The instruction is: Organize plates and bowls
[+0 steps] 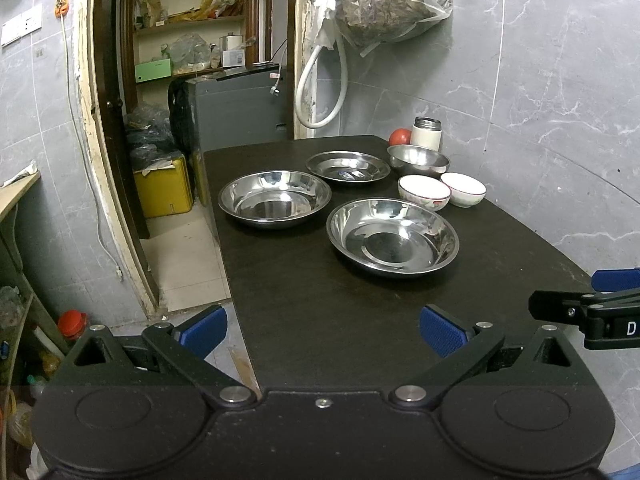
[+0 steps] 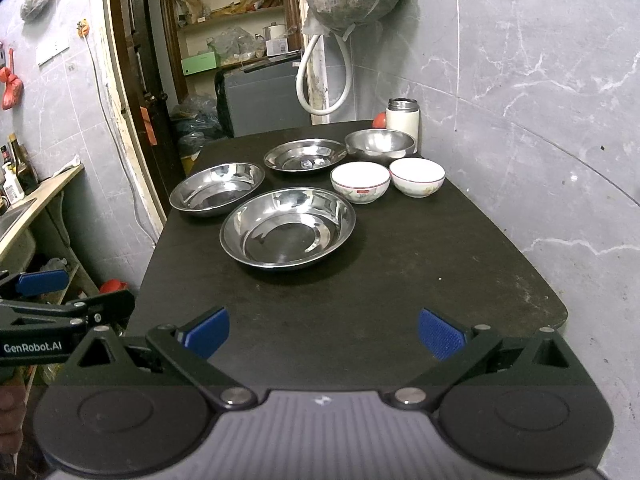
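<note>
Three steel plates lie apart on the dark table: a near one, a left one and a far one. Behind them stands a steel bowl. Two white bowls sit side by side on the right, seen again in the right wrist view. My left gripper is open over the near table edge, holding nothing. My right gripper is open too, well short of the plates.
A white flask and a red tomato stand at the table's far right corner by the tiled wall. A doorway with shelves, a grey appliance and a yellow box lies beyond the left edge. A counter runs at far left.
</note>
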Tool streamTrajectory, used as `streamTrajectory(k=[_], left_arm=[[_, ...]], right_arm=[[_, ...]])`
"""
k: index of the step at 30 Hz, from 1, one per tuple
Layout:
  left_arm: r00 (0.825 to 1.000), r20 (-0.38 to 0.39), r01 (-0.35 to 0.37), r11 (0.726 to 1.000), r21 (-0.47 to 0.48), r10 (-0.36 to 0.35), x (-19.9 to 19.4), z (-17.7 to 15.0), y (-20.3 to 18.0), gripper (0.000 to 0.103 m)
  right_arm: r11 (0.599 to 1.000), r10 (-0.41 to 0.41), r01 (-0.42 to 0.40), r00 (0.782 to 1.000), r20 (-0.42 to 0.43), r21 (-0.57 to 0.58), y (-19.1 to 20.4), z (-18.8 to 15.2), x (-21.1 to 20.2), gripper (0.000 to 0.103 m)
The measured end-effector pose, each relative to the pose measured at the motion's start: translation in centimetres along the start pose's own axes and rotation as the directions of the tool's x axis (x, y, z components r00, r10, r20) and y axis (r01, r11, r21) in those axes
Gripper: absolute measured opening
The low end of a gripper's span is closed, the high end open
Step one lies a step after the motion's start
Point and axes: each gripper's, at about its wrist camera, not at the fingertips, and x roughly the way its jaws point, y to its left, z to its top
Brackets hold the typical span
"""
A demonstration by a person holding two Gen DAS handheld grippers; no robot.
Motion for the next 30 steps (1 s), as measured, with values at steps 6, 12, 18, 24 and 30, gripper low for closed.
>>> streamTrajectory(k=[6,12,18,24,30], left_arm=[[1.0,0.0,0.002,1.0,0.001,-0.002,0.02,-0.01,0.08,0.102],[1.0,0.001,0.002,1.0,0.003,-0.002,0.2,-0.04,0.13,0.102],[1.0,0.002,0.005,1.0,0.003,-0.005,0.18,-0.03,0.11,0.102],[1.0,0.004,0.005,1.0,0.011,-0.005,0.07,-0.1,-0.79,0.102],[1.0,0.005,0.004,1.0,0.01,-0.005,0.06,-0.12,-0.81,0.102]], right_arm=[[1.0,0.0,0.0,1.0,0.002,0.002,-0.1,-0.01,-0.14,0.103],[1.0,-0.002,0.002,1.0,0.004,0.003,-0.22,-0.07,-0.26,0.103],[1.0,-0.002,0.002,1.0,0.003,0.003,-0.2,-0.08,-0.25,0.103],[1.0,-0.005,0.005,1.0,0.003,0.003,-0.27,-0.11,-0.38,0.103],[1.0,-0.008,0.008,1.0,0.004,0.003,-0.21,-0.16,-0.45,0.103]])
